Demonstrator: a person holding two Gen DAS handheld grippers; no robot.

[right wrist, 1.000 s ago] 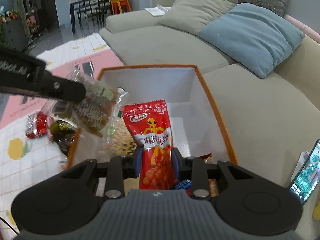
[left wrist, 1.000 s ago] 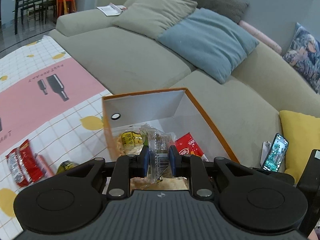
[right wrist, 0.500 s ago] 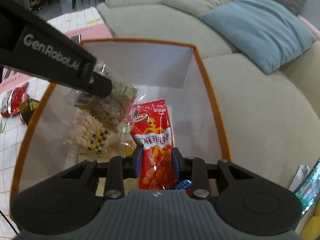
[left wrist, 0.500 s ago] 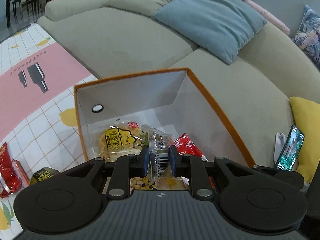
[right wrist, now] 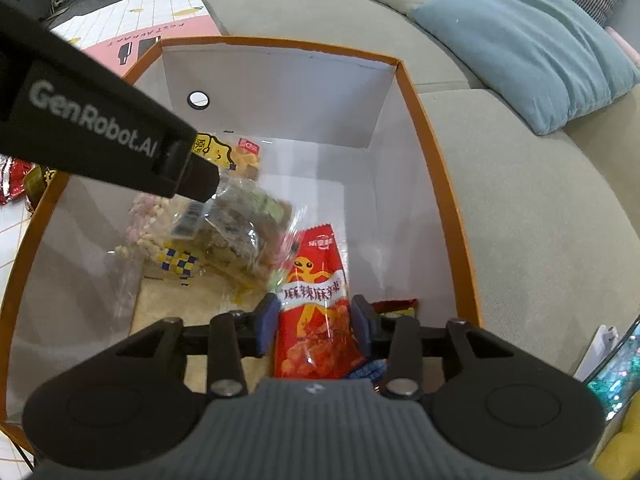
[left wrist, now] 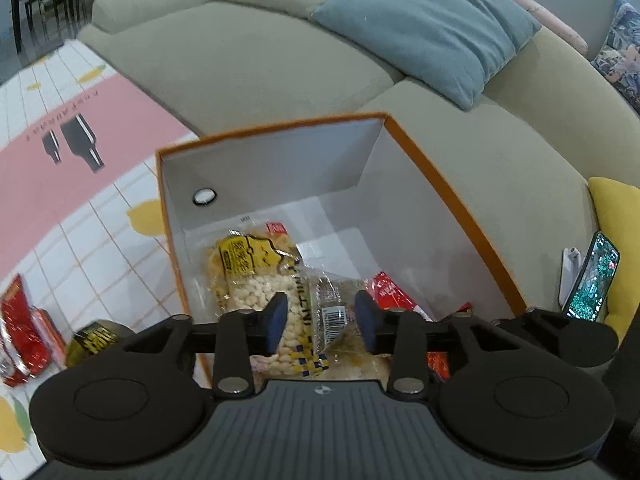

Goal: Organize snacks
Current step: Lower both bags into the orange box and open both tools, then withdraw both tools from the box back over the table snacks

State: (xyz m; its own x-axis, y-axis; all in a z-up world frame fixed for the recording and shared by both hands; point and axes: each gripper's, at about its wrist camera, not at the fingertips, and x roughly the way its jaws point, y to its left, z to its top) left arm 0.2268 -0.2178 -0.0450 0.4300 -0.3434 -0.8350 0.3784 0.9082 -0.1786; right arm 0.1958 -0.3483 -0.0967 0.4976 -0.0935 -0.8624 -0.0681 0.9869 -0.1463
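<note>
An orange-rimmed white box [left wrist: 448, 196] [right wrist: 436, 152] stands on the floor mat against the sofa, with several snack packets inside. My left gripper [left wrist: 322, 316] is open over the box; the clear packet [left wrist: 334, 312] [right wrist: 240, 236] it held sits loose between its pads, dropping onto a yellow puffed-snack bag [left wrist: 256, 276]. My right gripper [right wrist: 316, 322] has opened around a red spicy-snack packet [right wrist: 316, 312] that stands upright in the box. The left gripper's arm [right wrist: 92, 132] crosses the right wrist view.
Red packets [left wrist: 24, 332] and a dark yellow-labelled packet [left wrist: 94, 340] lie on the mat left of the box. A phone [left wrist: 592, 276] leans by a yellow cushion [left wrist: 616, 216] on the right. The grey sofa [left wrist: 248, 56] with a blue pillow [left wrist: 432, 28] lies behind.
Both grippers moved lower into the box. The left gripper's jaws opened and let go of the clear packet. The right gripper's jaws widened around the red packet.
</note>
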